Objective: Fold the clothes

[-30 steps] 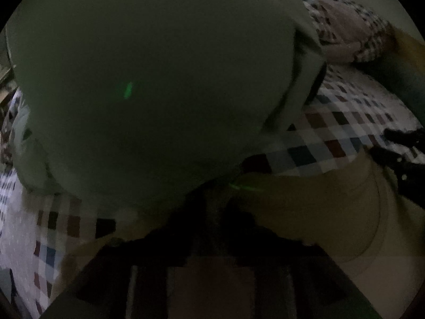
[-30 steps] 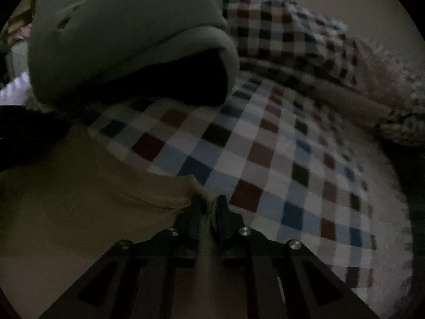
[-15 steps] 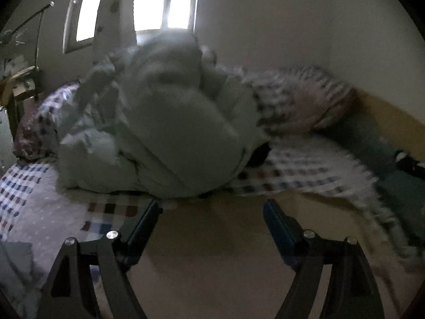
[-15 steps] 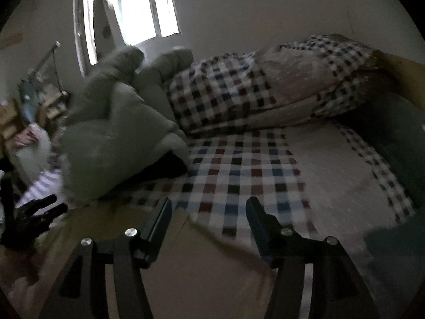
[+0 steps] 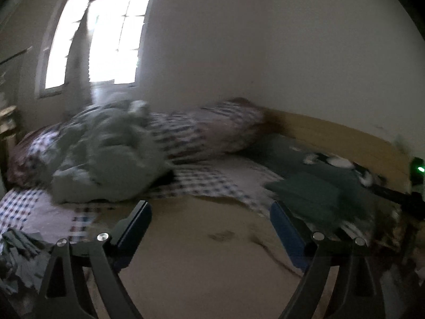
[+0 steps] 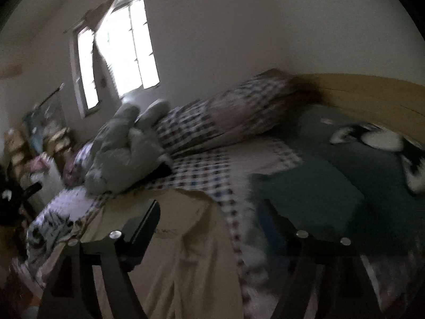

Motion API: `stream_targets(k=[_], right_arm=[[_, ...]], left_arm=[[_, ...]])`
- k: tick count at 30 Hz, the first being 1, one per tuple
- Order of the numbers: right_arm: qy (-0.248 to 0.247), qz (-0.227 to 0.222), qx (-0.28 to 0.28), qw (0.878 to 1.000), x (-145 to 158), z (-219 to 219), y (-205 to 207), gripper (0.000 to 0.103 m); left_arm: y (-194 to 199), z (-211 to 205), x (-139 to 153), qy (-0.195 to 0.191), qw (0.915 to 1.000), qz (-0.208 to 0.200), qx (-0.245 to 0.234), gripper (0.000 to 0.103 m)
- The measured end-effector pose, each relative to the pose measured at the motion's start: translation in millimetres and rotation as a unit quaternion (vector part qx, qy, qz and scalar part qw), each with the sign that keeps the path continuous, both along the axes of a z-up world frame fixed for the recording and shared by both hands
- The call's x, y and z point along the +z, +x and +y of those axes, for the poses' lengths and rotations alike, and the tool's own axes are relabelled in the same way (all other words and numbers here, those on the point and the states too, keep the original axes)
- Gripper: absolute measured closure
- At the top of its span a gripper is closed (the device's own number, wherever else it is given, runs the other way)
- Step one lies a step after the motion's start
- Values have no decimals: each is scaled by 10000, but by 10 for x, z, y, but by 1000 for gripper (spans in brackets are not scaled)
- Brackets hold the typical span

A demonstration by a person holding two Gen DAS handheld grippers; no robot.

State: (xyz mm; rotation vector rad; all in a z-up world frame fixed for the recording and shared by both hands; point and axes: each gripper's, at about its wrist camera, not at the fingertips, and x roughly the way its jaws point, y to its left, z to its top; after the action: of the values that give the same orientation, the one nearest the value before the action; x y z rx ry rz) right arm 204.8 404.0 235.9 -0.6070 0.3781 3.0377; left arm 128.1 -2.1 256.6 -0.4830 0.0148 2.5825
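Observation:
A beige garment (image 5: 212, 260) lies spread flat on the checked bedsheet (image 5: 209, 180), below and between the fingers of my left gripper (image 5: 209, 211). Its jaws are opening wide, with nothing held between them. In the right wrist view the same beige garment (image 6: 186, 252) lies under my right gripper (image 6: 209, 207), whose jaws are also opening with nothing between them. Both grippers hang above the cloth and apart from it. The picture is blurred by motion.
A bulky grey-green quilt (image 5: 106, 154) is heaped at the back left beside a checked pillow (image 5: 212, 133). Folded dark green clothes (image 5: 308, 194) lie at the right near the wooden headboard (image 5: 345, 143). A crumpled grey garment (image 5: 18, 255) sits at the left edge. A window (image 5: 106, 40) glares behind.
Both grippers let go of the beige garment's edge, opened wide, and pulled up and back from the bed. The right one also rolled, tilting its view.

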Motion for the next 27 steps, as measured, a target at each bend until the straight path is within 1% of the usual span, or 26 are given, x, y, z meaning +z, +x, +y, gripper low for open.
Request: stream_targets(k=[2, 4, 6, 8, 9, 11, 13, 17, 19, 20, 22, 24, 26, 27], right_arm=[[-151, 12, -220, 9996, -108, 107, 351, 20], [-86, -61, -513, 9986, -246, 173, 607, 20], [13, -127, -768, 9970, -391, 218, 795, 20], [15, -151, -911, 9957, -533, 259, 937, 20], [-15, -160, -960, 9953, -610, 282, 996, 20], [-103, -171, -1033, 9945, -756, 333, 1088, 20], [-166, -164, -1145, 9931, -895, 385, 1172, 20], [-431, -143, -1284, 9907, -1169, 506, 1360, 20], [-419, -211, -1339, 9899, -1246, 569, 1442, 20], [-448, -175, -1359, 9896, -1251, 608, 1487, 20], [-538, -72, -1382, 9889, -1255, 682, 1576, 20], [-613, -55, -1428, 9878, -1275, 742, 1643, 20], [-632, -43, -1473, 9871, -1276, 779, 1690, 20], [-644, -34, -1478, 9869, -1274, 795, 1710, 20]], left_arm=[[356, 345, -67, -130, 9992, 34, -371, 10], [605, 636, -162, -145, 9978, -79, -641, 10], [809, 959, -334, -171, 9955, -266, -894, 10], [1004, 1288, -527, -208, 9926, -459, -1101, 10], [1092, 1445, -643, -288, 9918, -497, -1143, 10], [1266, 1743, -873, -515, 9907, -498, -1157, 10], [1414, 2019, -1146, -836, 9903, -368, -1049, 10], [1626, 2398, -1540, -1337, 9871, -164, -864, 10], [1683, 2566, -1733, -1520, 9854, -82, -763, 10], [1713, 2644, -1821, -1615, 9841, -33, -735, 10], [1781, 2853, -2016, -1906, 9789, 25, -739, 10], [1834, 3069, -2207, -2268, 9707, 91, -792, 10], [1899, 3222, -2345, -2524, 9633, 229, -888, 10], [1935, 3294, -2413, -2698, 9576, 352, -944, 10]])
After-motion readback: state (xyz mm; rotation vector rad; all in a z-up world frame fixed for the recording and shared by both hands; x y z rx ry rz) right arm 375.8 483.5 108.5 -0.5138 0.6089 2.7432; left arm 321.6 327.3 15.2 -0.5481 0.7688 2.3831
